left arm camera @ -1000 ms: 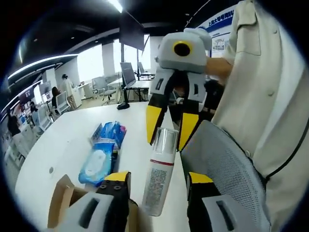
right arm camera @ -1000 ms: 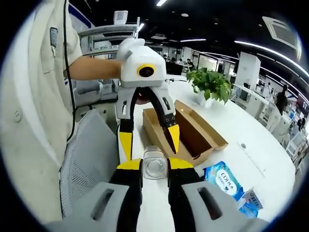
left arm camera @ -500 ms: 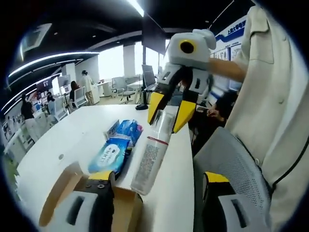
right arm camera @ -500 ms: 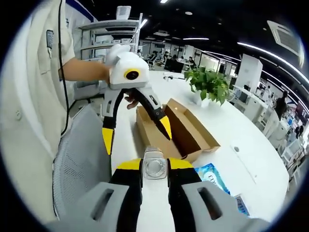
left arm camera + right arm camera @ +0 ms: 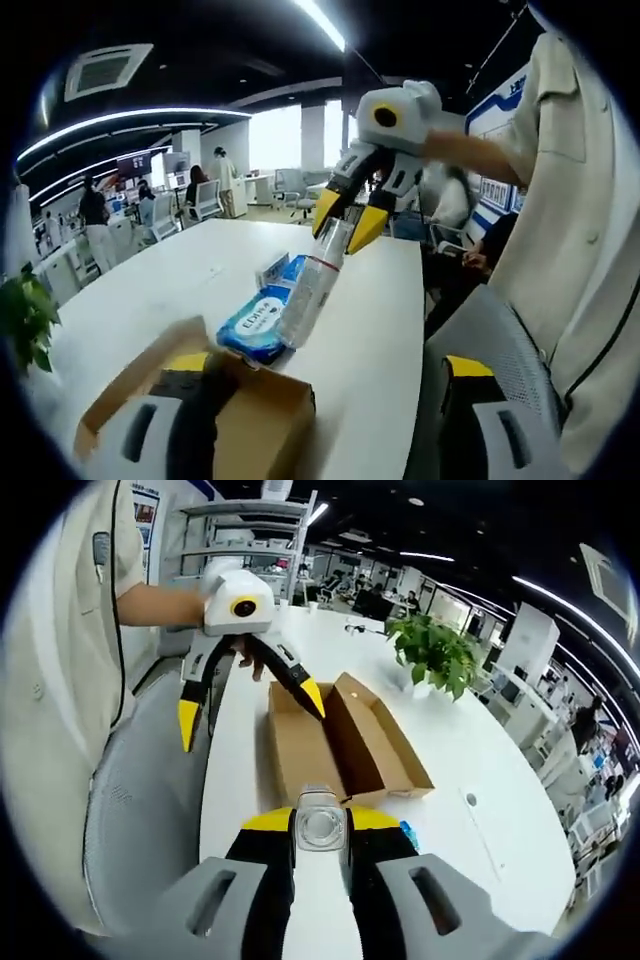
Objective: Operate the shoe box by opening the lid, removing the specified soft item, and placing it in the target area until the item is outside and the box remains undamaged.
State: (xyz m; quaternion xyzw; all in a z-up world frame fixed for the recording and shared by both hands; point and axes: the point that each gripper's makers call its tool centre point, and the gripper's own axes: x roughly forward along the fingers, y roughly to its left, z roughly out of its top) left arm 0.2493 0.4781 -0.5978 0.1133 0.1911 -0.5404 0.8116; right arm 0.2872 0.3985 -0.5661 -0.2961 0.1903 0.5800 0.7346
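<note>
The bottle (image 5: 308, 300) has swung toward the wipes (image 5: 256, 322), pinched by right tongs (image 5: 320, 825); left tongs (image 5: 250, 712) spread.

The bottle's (image 5: 319, 825) body is hidden behind the right tool (image 5: 320, 825); label print (image 5: 300, 305) is unreadable.

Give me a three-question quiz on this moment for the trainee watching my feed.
1. True or false: the right gripper is shut on the bottle.
2. The left gripper is: A) wide open, holding nothing B) shut on the shoe box C) gripping the wipes pack.
3. Fill in: the shoe box's lid is ____.

Key: 1 true. 2 A. 3 open, folded back beside the box.
</note>
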